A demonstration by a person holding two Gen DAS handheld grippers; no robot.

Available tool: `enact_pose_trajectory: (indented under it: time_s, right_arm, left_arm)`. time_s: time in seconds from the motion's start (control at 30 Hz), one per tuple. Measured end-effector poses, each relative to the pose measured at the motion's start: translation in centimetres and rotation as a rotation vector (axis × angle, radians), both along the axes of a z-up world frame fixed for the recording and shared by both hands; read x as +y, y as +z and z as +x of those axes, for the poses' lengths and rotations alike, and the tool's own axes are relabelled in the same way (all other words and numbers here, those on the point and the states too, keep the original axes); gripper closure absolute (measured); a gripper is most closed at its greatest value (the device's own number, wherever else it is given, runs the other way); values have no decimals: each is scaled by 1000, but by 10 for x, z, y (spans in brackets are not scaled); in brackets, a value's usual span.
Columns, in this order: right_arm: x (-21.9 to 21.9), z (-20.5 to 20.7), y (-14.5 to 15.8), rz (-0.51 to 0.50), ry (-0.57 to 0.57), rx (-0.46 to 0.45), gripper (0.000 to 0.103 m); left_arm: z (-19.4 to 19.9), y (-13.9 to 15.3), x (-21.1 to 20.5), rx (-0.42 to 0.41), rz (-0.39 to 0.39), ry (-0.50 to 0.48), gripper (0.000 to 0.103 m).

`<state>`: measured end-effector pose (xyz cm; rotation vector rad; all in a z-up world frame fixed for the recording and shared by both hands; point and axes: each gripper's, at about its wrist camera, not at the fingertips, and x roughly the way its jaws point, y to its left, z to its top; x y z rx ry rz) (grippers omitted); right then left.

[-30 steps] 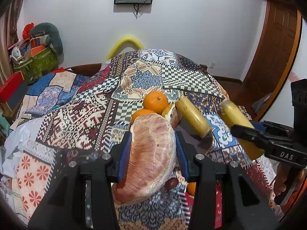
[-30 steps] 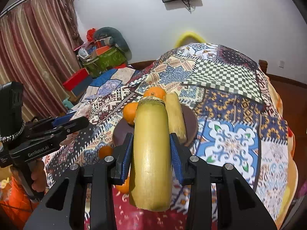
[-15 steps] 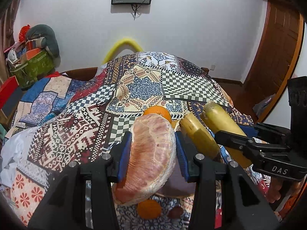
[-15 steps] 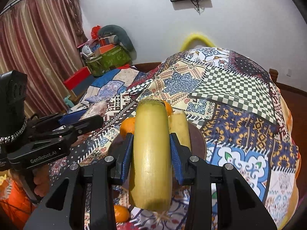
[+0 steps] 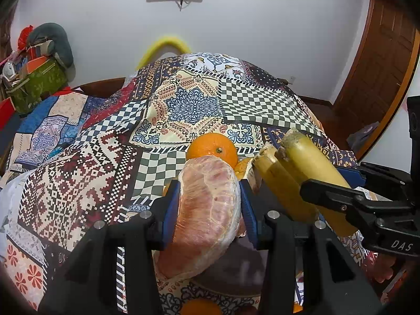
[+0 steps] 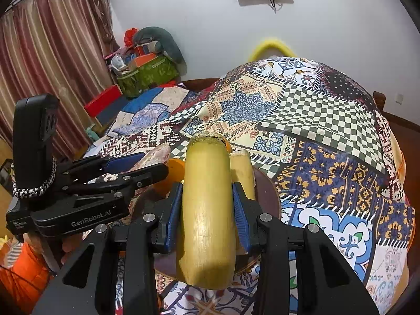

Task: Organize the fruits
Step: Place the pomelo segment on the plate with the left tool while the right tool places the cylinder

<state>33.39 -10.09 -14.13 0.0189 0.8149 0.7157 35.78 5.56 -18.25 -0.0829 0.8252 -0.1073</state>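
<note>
Nearest the left camera, the left gripper (image 5: 210,204) pinched a wrapped pomelo wedge (image 5: 207,204), long axis pointing away, over the dark plate (image 5: 236,270). Just right, the right gripper (image 6: 207,210) clamped a cane stick (image 6: 207,210) lengthwise beside another stick (image 6: 242,173); an orange (image 5: 212,149) lay beyond.

Peeled pomelo segment (image 5: 210,204): pink, film-wrapped, pinched upright between my left tongs (image 5: 210,197), held above the dark round plate (image 6: 267,197).

Yellow cane length (image 6: 207,210): smooth, cut at both ends, gripped lengthwise in my right tongs (image 6: 207,204) over that plate.

Second cane length (image 6: 244,170): lies on the plate, just beside mine.

Oranges: one (image 5: 212,149) at the plate's far side, more nearby.
</note>
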Motion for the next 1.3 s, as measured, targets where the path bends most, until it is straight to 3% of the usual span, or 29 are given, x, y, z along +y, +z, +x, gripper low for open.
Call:
enact_pose_trajectory:
  time_s: [0.37,0.7,1.03,1.3]
  right_arm:
    - [10,6,-2,1,21,15,69]
    - [18,9,-8,-12,40,38,69]
    - [35,16,-25,-77,59,66,68]
    - [30,11,-11,-65,61,27,68]
  left_arm:
    - [2,-9,1,32,6,-3,59]
    - [-7,10,11,-20,7,23,59]
    - [-15,7,17,-18,35,40,59]
    - [-18,6,21,-11,28,52,59]
